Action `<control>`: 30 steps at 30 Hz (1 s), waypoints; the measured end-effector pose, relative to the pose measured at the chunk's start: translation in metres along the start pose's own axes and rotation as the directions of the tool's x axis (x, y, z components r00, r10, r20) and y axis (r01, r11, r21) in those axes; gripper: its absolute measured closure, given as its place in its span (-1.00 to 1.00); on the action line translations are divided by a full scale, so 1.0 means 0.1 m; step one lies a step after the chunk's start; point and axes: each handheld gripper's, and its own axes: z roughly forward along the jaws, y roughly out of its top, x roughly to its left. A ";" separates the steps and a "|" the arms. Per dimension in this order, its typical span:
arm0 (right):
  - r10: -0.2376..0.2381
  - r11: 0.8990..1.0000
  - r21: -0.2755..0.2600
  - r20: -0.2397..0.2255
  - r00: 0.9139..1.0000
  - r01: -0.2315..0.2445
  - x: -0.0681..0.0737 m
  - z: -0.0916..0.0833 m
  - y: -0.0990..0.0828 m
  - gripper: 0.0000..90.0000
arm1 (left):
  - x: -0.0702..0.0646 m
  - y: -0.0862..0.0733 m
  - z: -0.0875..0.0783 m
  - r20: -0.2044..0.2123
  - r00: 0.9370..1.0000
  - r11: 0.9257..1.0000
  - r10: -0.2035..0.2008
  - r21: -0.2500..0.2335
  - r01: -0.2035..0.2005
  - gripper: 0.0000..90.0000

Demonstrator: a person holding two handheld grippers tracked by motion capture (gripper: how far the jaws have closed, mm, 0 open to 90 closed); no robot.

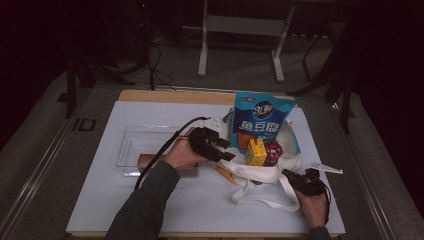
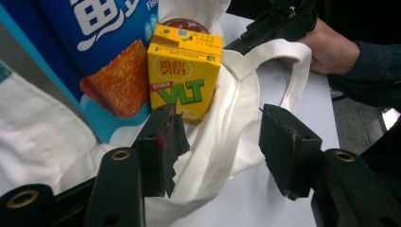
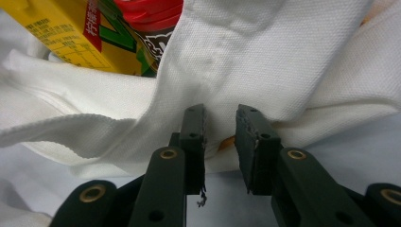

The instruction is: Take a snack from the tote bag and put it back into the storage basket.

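**Two grippers at an open white cloth bag**

Black jaws of the left gripper point(image 2: 217, 142) fill the foreground of the left gripper view, spread apart with nothing pinched; loose white cloth lies between them, touching neither pad. Just beyond stands a yellow drink carton with green lettering point(image 2: 184, 71), upright inside the white canvas tote bag point(image 2: 227, 142), with a tall blue snack pouch point(image 2: 94, 56) to its left and a round red-topped tub point(image 2: 182, 22) behind it.

From the right gripper view, the right gripper point(image 3: 221, 142) has its jaws close together around a raised fold of the bag's cloth; whether the pads actually press it, I cannot tell.

Only the high view takes in the wider table: a clear plastic tray point(image 1: 137, 145) on the white tabletop sheet point(image 1: 200, 200), to the left of the bag. A brown block point(image 1: 147, 161) lies at the tray's near edge, beside the left hand. Whether it sits inside the tray is unclear.
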 end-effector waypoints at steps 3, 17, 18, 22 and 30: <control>0.001 1.000 0.000 -0.001 1.000 -0.001 0.00 0.00 0.00 0.62 | -0.01 0.02 0.04 0.006 1.000 1.000 0.001 0.002 -0.001 0.06; 0.002 1.000 0.000 -0.001 1.000 -0.002 0.00 0.00 0.00 0.62 | -0.01 0.09 0.17 -0.021 1.000 1.000 -0.007 0.019 0.008 -0.13; 0.002 1.000 0.000 -0.001 1.000 -0.002 0.00 0.00 0.00 0.62 | -0.01 0.09 0.17 -0.021 1.000 1.000 -0.007 0.019 0.008 -0.19; 0.003 1.000 0.000 -0.001 1.000 -0.003 0.00 0.00 0.00 0.61 | -0.02 0.12 0.23 -0.045 0.999 1.000 -0.017 0.007 0.017 -0.28; 0.007 1.000 -0.001 -0.002 1.000 -0.007 0.00 0.00 0.00 0.61 | -0.02 0.17 0.30 -0.071 0.997 1.000 -0.012 0.000 0.012 -0.25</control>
